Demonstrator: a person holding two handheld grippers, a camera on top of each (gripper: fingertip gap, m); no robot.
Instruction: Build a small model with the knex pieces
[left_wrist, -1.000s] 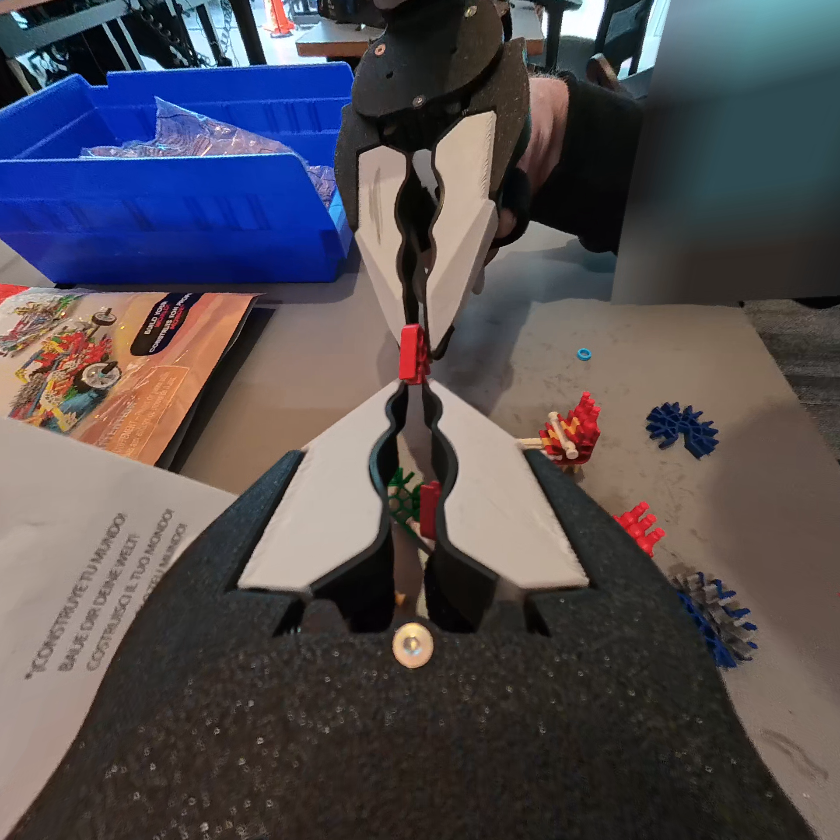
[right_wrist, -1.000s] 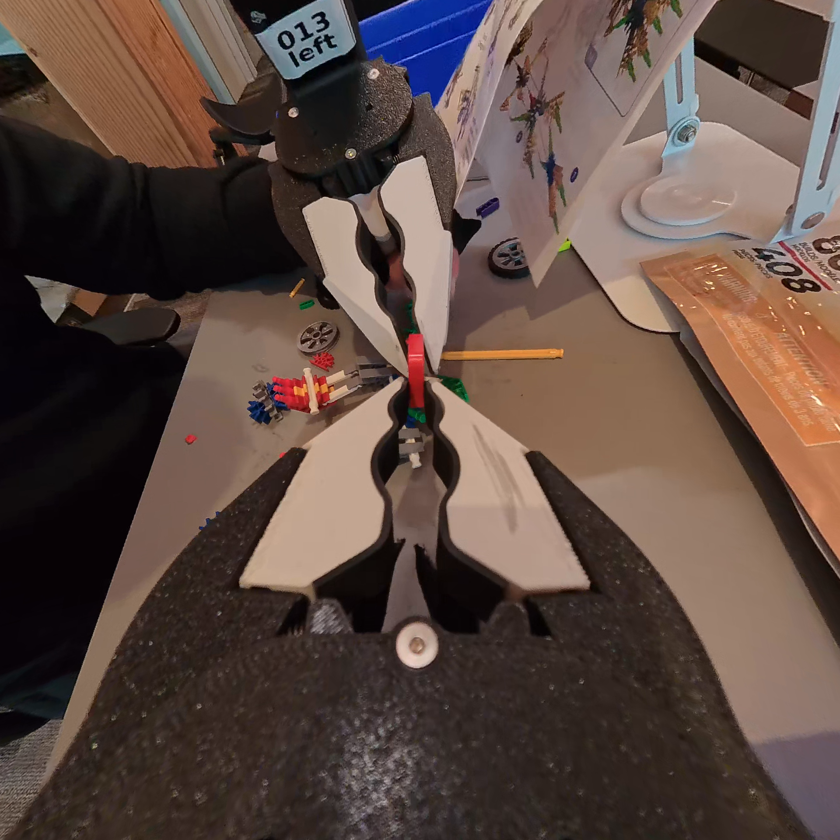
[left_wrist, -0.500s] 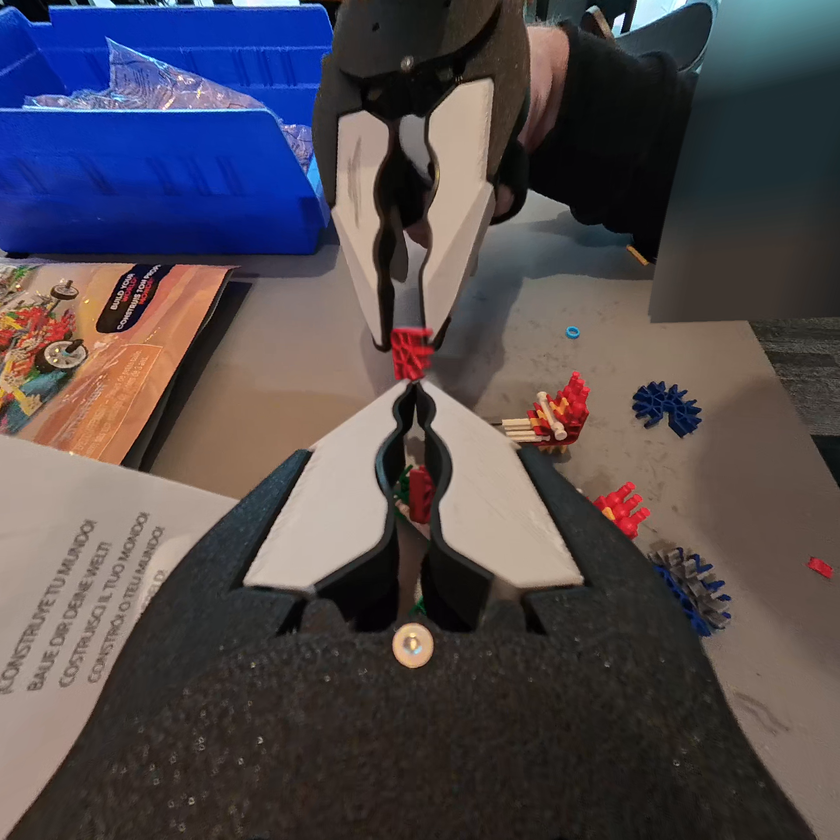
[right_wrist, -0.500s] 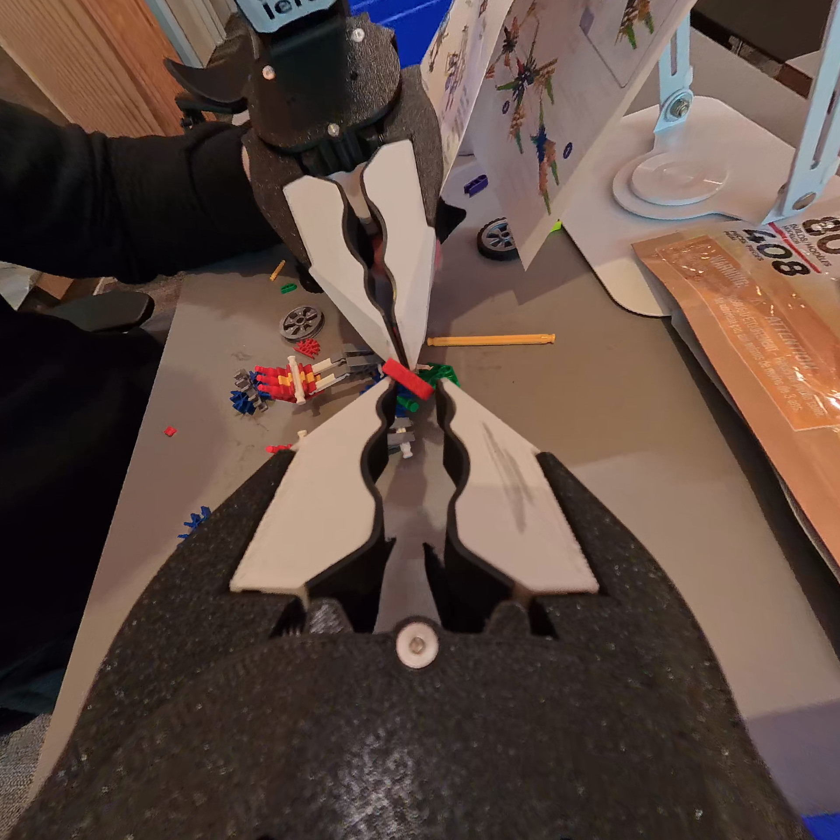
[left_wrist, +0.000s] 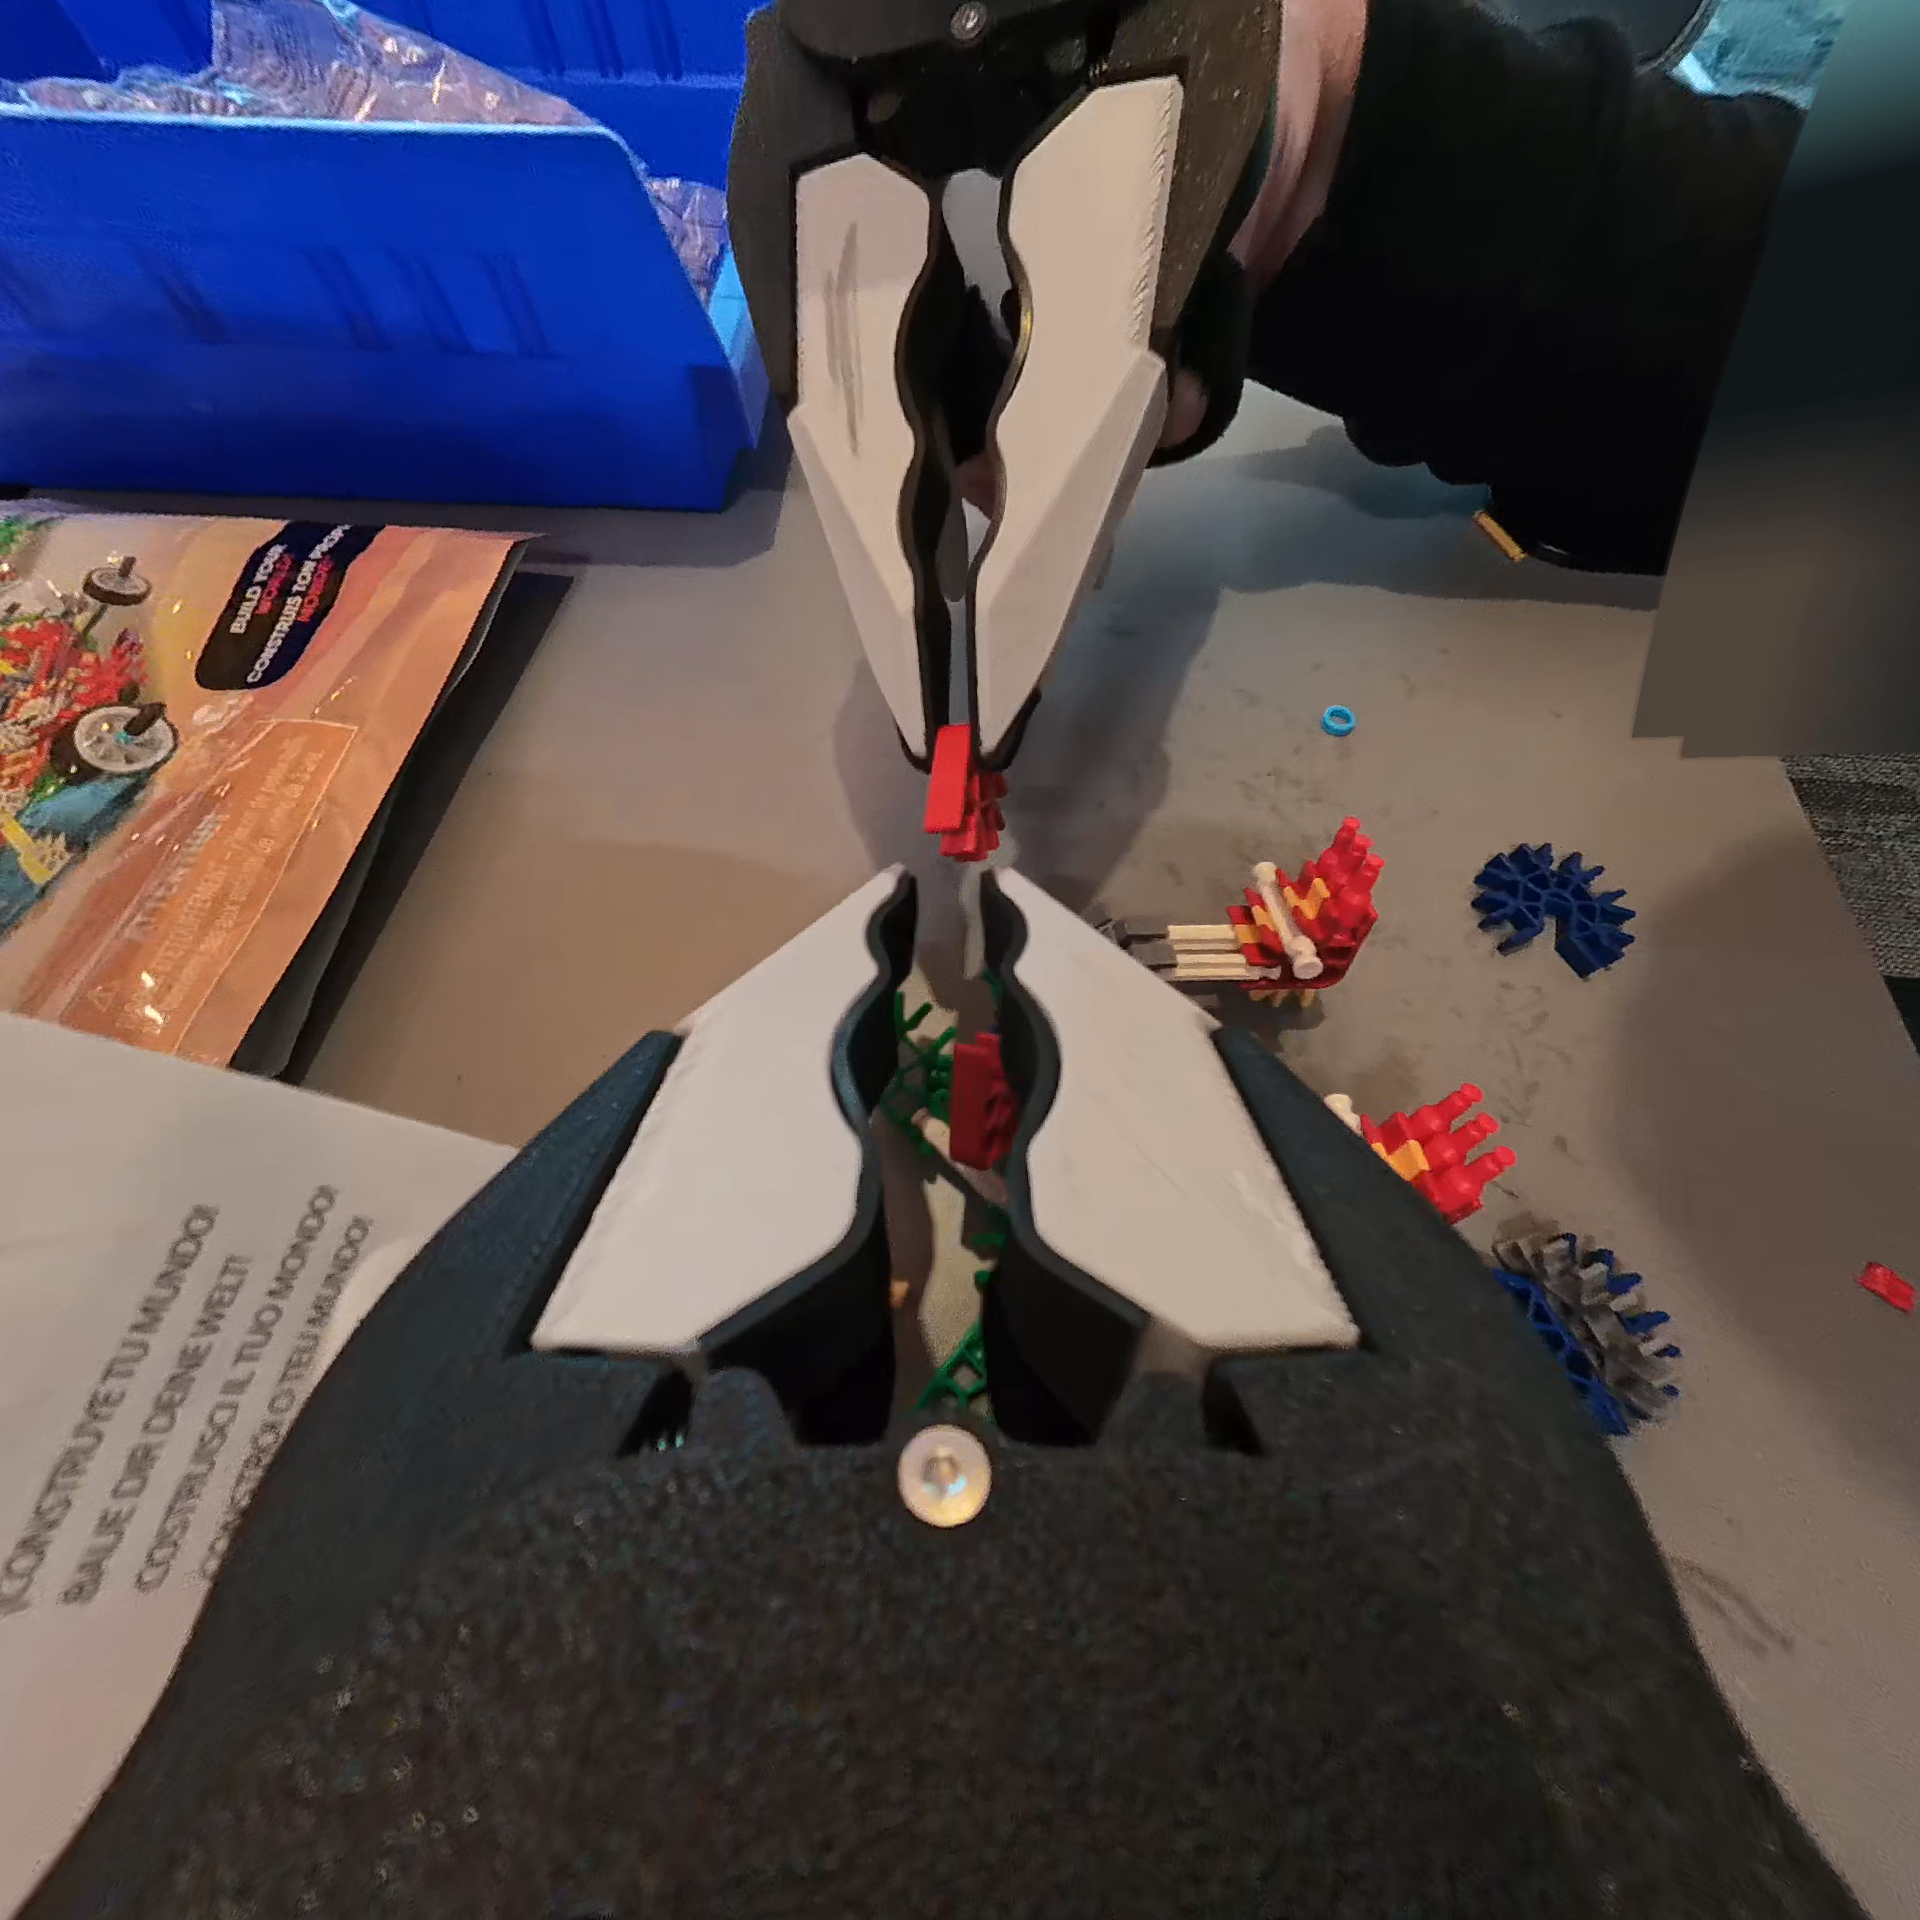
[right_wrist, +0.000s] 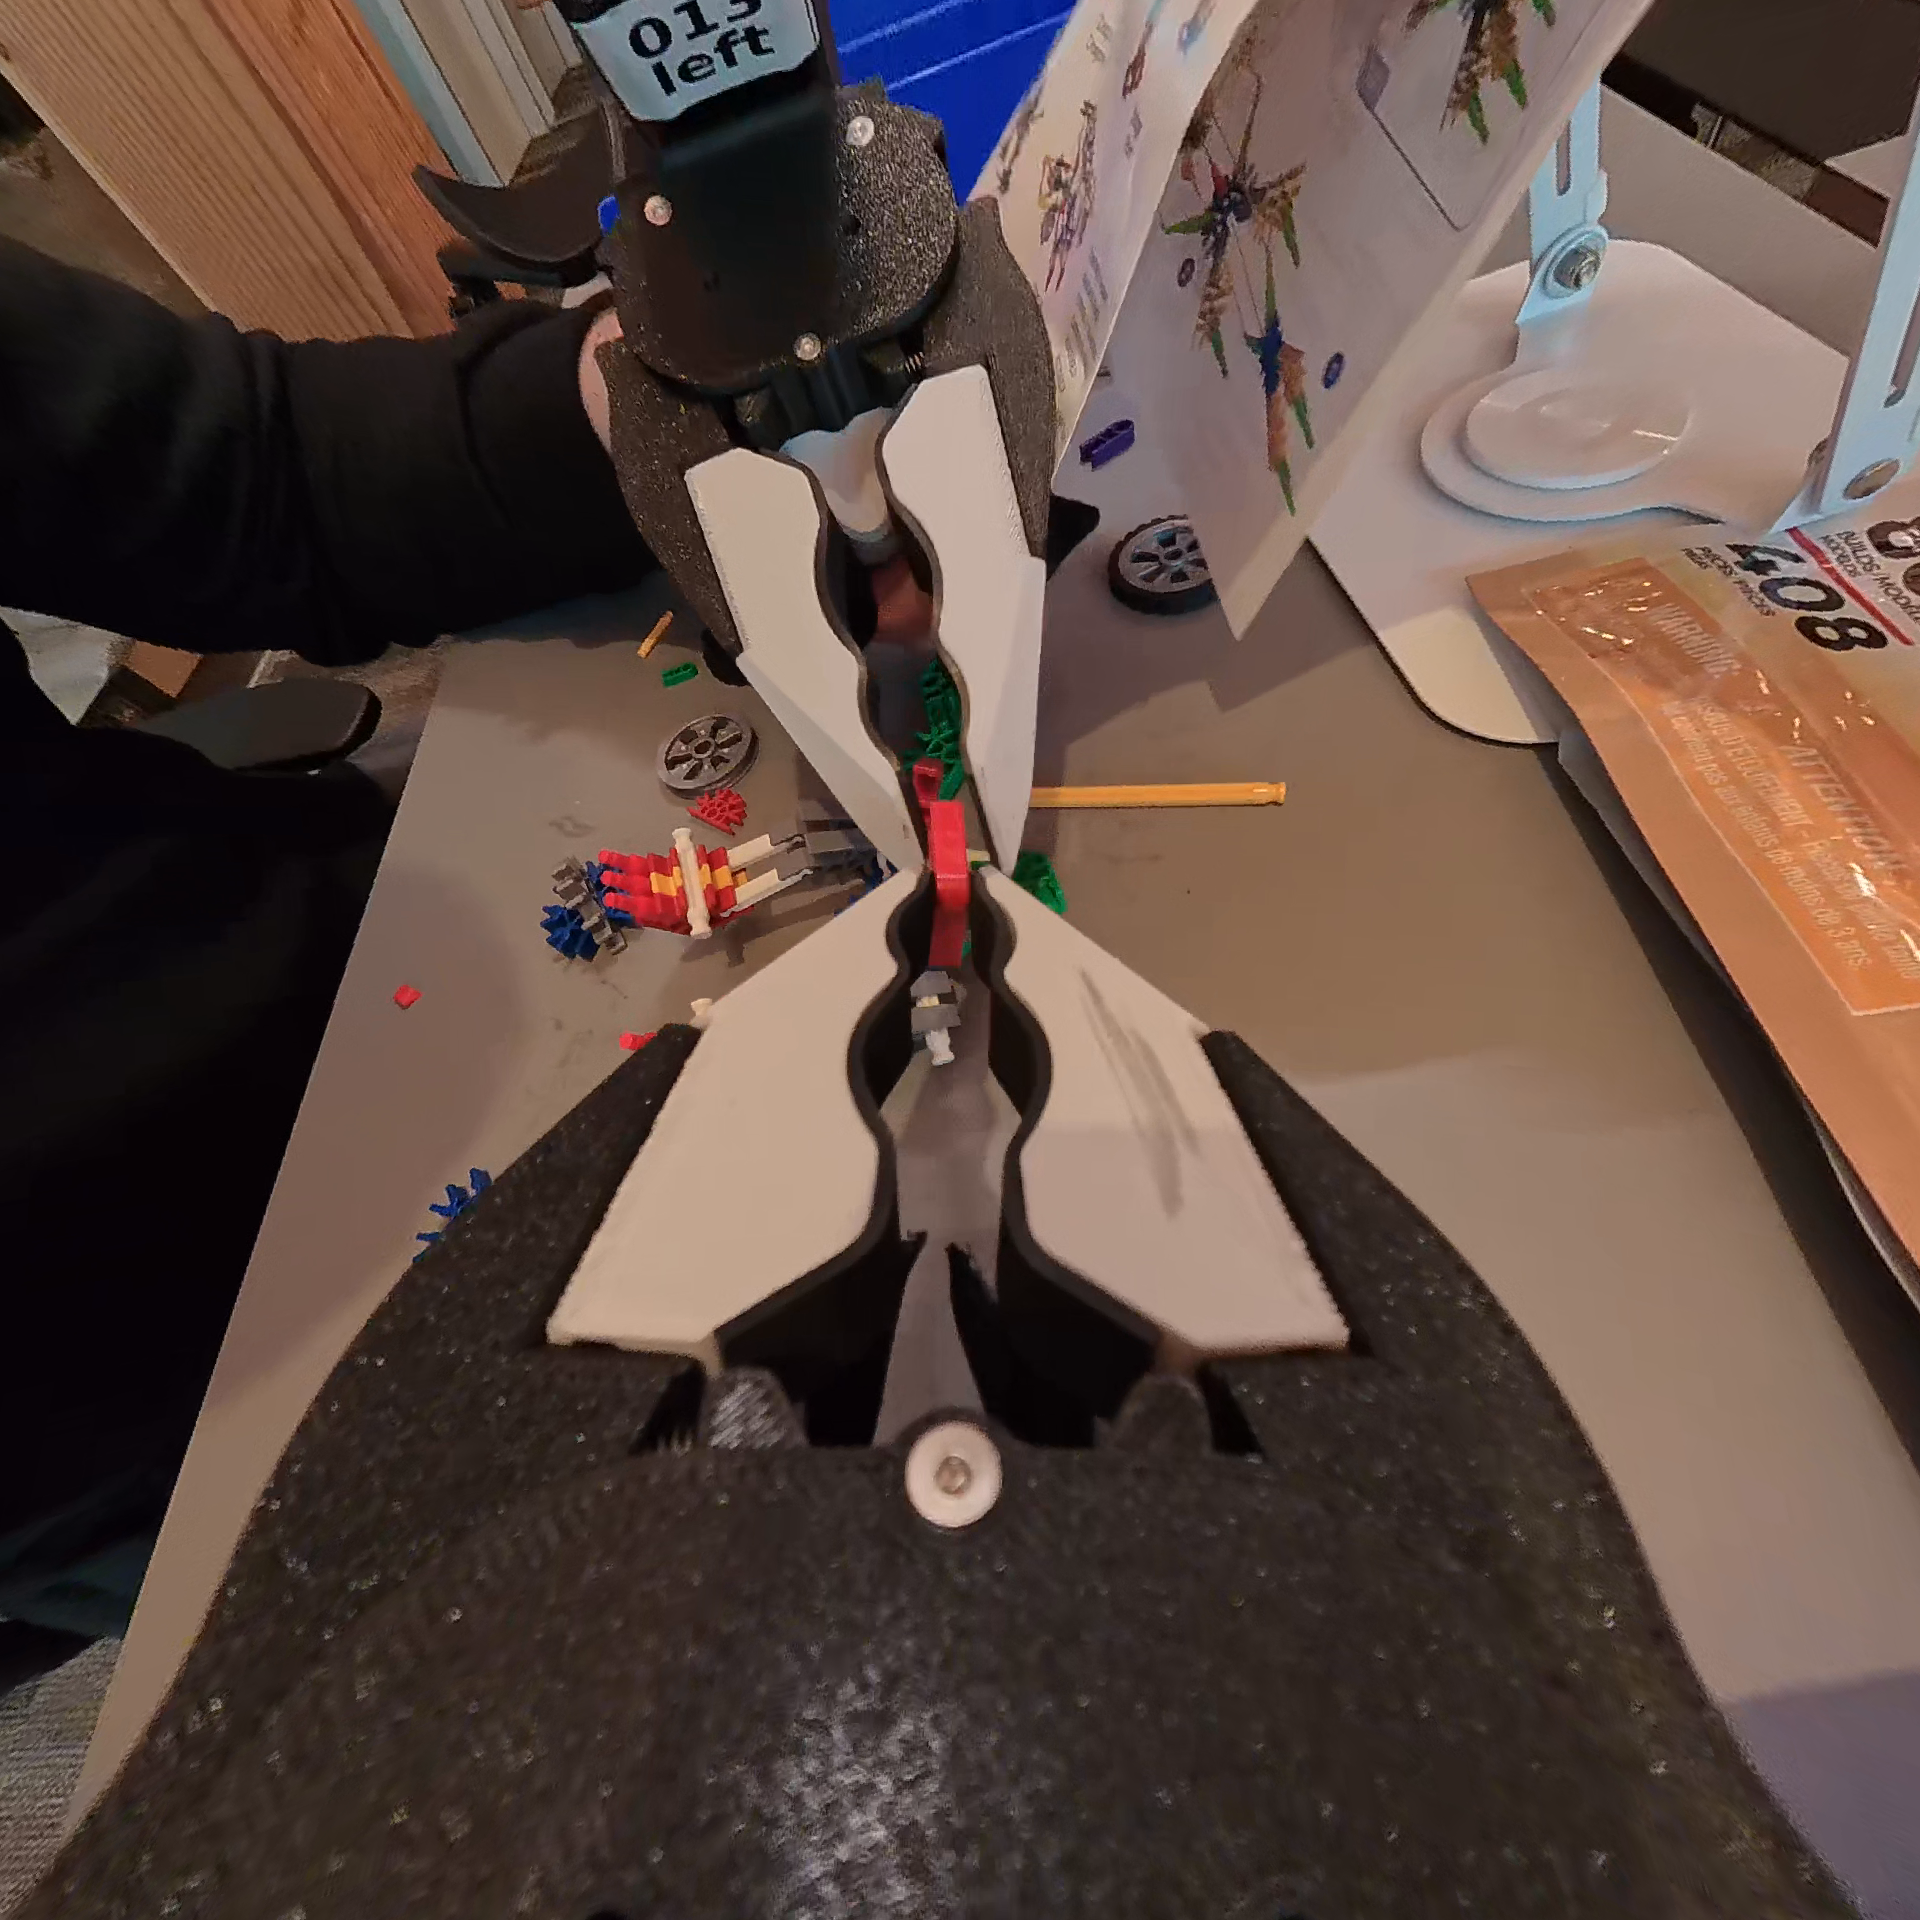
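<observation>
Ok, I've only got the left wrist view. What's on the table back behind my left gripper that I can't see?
Observer: A long yellow rod lies flat on the table, just beside the left gripper.
Operator: Any wheels back there?
Observer: A tyred wheel sits near a white stand base.
Operator: Only that one?
Observer: No, a grey spoked wheel lies flat on the other side of the gripper from the rod.

Right gripper (right_wrist: 948, 883) jaws closed on red connector (right_wrist: 947, 894), left gripper (right_wrist: 951, 847) tip-to-tip opposite, above grey table (right_wrist: 1351, 987).
</observation>
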